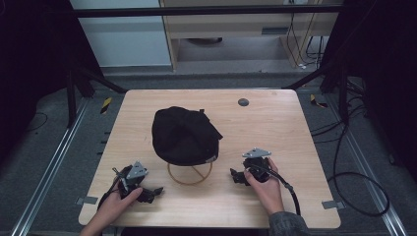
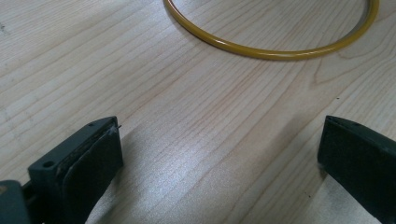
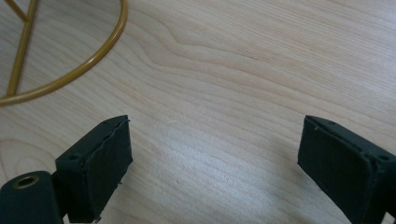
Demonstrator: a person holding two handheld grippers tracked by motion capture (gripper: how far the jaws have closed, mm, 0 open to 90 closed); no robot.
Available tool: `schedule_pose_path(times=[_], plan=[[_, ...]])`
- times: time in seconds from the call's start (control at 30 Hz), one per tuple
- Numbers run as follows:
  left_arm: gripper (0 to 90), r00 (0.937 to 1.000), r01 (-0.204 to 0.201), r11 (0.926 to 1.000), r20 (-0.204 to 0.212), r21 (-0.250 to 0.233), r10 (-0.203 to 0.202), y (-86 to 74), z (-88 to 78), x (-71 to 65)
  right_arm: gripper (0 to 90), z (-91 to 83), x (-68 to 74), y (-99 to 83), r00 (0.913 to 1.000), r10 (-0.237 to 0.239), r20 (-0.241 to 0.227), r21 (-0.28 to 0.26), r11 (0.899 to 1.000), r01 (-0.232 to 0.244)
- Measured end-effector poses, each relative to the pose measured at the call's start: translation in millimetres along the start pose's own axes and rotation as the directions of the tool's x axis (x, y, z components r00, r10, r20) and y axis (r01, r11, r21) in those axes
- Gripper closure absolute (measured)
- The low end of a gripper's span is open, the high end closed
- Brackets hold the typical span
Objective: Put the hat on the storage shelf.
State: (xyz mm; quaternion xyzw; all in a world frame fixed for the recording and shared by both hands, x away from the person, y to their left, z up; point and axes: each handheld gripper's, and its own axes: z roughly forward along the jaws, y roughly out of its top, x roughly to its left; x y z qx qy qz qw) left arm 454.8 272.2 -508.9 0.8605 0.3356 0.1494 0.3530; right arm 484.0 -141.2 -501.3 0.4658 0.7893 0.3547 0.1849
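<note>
Resting low on the wooden surface (image 1: 275,128), the left claw (image 1: 156,190) and the right claw (image 1: 234,173) both stand released, jaws wide apart and empty. Between them and a little ahead sits a black baseball cap (image 1: 184,135), perched on a gold wire stand (image 1: 190,175) whose ring base lies just beyond each claw's fingertips. The cap looks light and soft: its cloth crown would likely crumple under a pinch, while the brim, pointing ahead and to the right of the right claw, seems stiffer and the better place to grip. The thin stand appears light too, so lifting the cap may drag or tip it.
</note>
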Motion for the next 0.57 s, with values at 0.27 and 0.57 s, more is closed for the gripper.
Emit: schedule_pose_path(times=[0.27, 0.57], plan=[[0.0, 1.0, 0.0, 1.0, 0.0, 0.0, 0.0, 0.0, 0.0, 0.0, 6.2, 8.3, -0.1, -3.5, 0.9988, -0.023, 0.042, 0.022, 1.0, 0.022], [0.0, 1.0, -0.003, 1.0, 0.0, 0.0, 0.003, 0.0, 0.0, 0.0, 5.3, 6.9, 5.1, -8.0, 0.9988, -0.013, 0.048, 0.003, 1.0, 0.013]])
